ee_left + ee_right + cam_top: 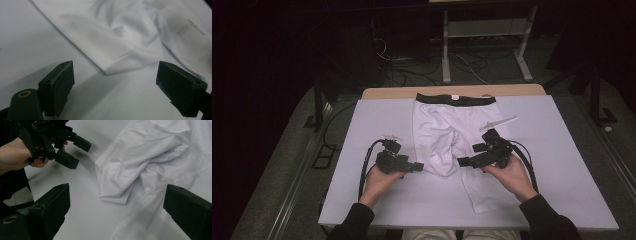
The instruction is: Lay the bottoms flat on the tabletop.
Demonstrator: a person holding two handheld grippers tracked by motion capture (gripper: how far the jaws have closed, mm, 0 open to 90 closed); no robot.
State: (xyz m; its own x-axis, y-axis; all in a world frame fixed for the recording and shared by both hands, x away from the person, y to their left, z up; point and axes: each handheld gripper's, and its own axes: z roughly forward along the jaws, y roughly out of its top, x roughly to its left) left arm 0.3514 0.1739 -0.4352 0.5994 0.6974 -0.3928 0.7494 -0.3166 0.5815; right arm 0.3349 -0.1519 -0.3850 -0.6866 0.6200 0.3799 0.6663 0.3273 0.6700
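A pair of white shorts with a black waistband lies flat on the white-covered table, waistband at the far side. Its left leg is folded up into a bunched corner; the right leg runs toward the near edge. My left gripper is open just left of that corner, jaws wide, with the fold's tip lying a little beyond them. My right gripper is open just right of the corner, over the right leg, and the folded edge lies between its jaws, untouched. The left gripper appears in the right gripper view.
A thin white strip lies on the cover beside the shorts' right hip. The bare wooden tabletop edge shows at the back. Behind the table stand a metal frame and floor cables. The cover spreads wide at both sides.
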